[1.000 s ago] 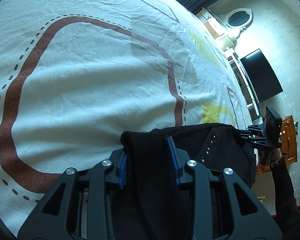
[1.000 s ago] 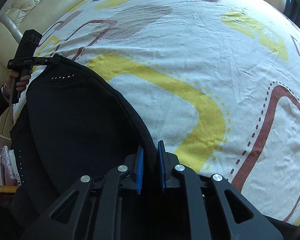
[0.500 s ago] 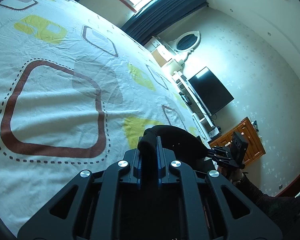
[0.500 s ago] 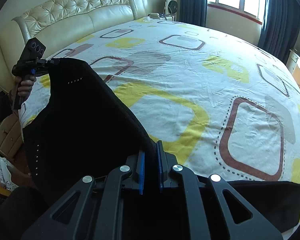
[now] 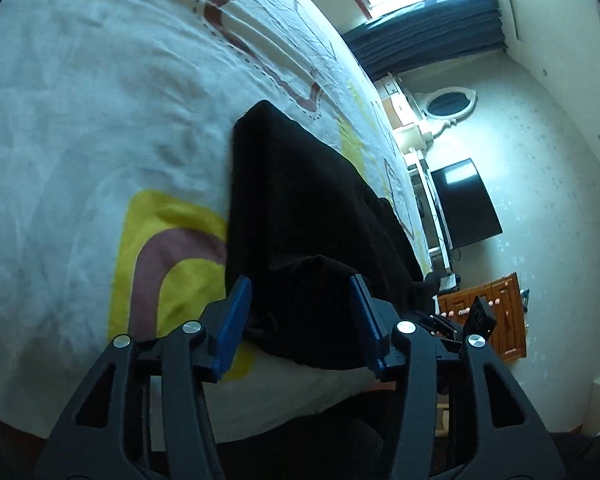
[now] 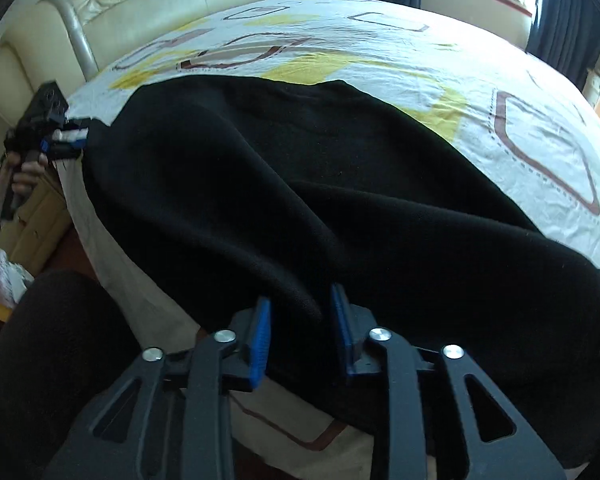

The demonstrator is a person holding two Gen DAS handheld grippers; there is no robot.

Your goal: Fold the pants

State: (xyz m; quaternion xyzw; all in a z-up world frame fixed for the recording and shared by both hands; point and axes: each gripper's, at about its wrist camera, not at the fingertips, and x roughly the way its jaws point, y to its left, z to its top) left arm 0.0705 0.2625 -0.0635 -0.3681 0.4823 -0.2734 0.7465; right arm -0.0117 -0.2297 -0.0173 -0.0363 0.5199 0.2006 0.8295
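Note:
The black pants lie spread across the near edge of the bed, one end hanging over the side. They also show in the left wrist view, stretching away from me. My left gripper is open, its blue pads either side of the near end of the pants without pinching it. My right gripper is open too, jaws apart around a raised fold of the cloth. The left gripper shows at the far left corner of the pants in the right wrist view.
The bed has a white sheet with yellow and brown shapes and a cream tufted headboard. A black screen and a wooden cabinet stand by the wall. Dark curtains hang at the window.
Both grippers came down from holding the pants up in the air, laid them on the bed and opened their jaws. The pants now lie flat instead of hanging.

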